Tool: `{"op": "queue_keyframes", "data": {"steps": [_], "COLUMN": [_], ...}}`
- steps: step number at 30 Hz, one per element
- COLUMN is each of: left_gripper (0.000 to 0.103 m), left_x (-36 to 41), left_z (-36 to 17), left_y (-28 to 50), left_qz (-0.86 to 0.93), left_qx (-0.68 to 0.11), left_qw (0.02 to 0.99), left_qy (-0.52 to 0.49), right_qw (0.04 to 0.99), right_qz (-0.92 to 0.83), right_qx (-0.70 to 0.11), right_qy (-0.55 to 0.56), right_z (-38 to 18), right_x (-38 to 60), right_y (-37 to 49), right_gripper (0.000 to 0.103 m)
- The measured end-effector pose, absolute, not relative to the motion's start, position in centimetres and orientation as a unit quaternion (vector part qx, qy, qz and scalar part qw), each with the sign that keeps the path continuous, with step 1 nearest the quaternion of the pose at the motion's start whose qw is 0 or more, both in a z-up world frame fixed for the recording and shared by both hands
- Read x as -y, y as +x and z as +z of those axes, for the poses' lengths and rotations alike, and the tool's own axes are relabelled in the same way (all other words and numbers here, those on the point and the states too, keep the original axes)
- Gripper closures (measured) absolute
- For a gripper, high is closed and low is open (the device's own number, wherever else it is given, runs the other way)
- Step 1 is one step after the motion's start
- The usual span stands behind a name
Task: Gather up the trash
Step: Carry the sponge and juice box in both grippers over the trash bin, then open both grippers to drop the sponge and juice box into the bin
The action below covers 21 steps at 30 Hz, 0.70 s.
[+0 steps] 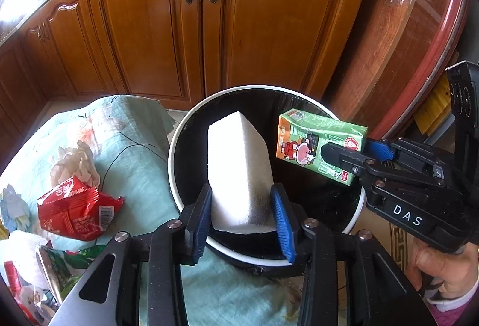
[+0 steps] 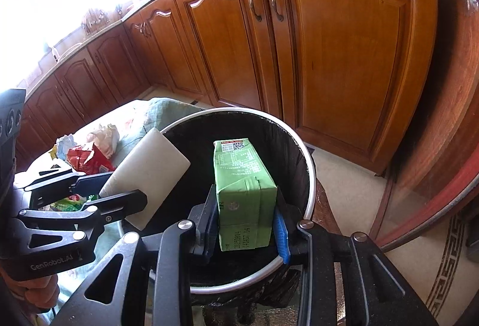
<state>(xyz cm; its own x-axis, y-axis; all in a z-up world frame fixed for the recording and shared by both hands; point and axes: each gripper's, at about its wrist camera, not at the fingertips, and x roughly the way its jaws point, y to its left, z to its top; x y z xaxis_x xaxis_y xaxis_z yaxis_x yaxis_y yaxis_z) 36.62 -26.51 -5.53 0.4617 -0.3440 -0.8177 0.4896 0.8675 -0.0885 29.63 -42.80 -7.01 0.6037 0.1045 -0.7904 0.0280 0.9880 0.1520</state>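
Both loads hang over the mouth of the black-lined bin (image 1: 179,128): the left gripper (image 1: 243,215) has its jaws standing slightly apart around a white foam block (image 1: 239,170), the far pad clear of it, while the right gripper (image 2: 247,224) is clamped on a green drink carton (image 2: 244,185). The block leans toward the bin's near rim, so I judge it could tip out onto the cloth-covered surface (image 1: 140,164) beside the bin, where a red wrapper (image 1: 77,209) and crumpled tissue (image 1: 74,164) await collection.
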Motion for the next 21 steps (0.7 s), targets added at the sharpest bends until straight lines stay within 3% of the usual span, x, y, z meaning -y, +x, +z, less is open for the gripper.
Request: {"op": "queue_keyframes", "data": {"steps": [1, 3, 4, 9, 12, 15, 21], "left_gripper": [0.053, 0.043, 0.041, 0.038, 0.035, 0.031, 0.031], "left_x": [26.7, 26.4, 26.4, 25.3, 24.2, 22.5, 19.1], "left_z": [-5.6, -5.4, -5.4, -5.2, -5.0, -4.6, -4.9], "left_y": [36.8, 36.9, 37.0, 35.6, 34.1, 31.8, 27.8], "left_qz": [-0.243, -0.244, -0.244, -0.241, -0.241, -0.232, -0.213], "left_qx": [-0.459, -0.457, -0.455, -0.443, -0.429, -0.410, -0.395], "left_qw": [0.851, 0.852, 0.854, 0.862, 0.870, 0.882, 0.893], "left_qy": [0.078, 0.070, 0.068, 0.055, 0.039, 0.026, -0.009], "right_qw": [0.891, 0.890, 0.892, 0.900, 0.904, 0.909, 0.918], "right_qz": [0.021, 0.019, 0.022, 0.020, 0.022, 0.023, 0.032], "right_qx": [-0.447, -0.448, -0.444, -0.424, -0.409, -0.394, -0.364], "right_qy": [0.075, 0.080, 0.084, 0.102, 0.122, 0.136, 0.153], "right_z": [-7.1, -7.2, -7.1, -6.4, -5.9, -5.4, -4.7], "right_x": [42.9, 43.1, 43.2, 43.3, 43.3, 42.7, 40.3], "right_y": [29.8, 30.0, 29.9, 28.8, 27.6, 26.3, 23.6], "right_gripper": [0.069, 0.050, 0.047, 0.042, 0.028, 0.022, 0.017]}}
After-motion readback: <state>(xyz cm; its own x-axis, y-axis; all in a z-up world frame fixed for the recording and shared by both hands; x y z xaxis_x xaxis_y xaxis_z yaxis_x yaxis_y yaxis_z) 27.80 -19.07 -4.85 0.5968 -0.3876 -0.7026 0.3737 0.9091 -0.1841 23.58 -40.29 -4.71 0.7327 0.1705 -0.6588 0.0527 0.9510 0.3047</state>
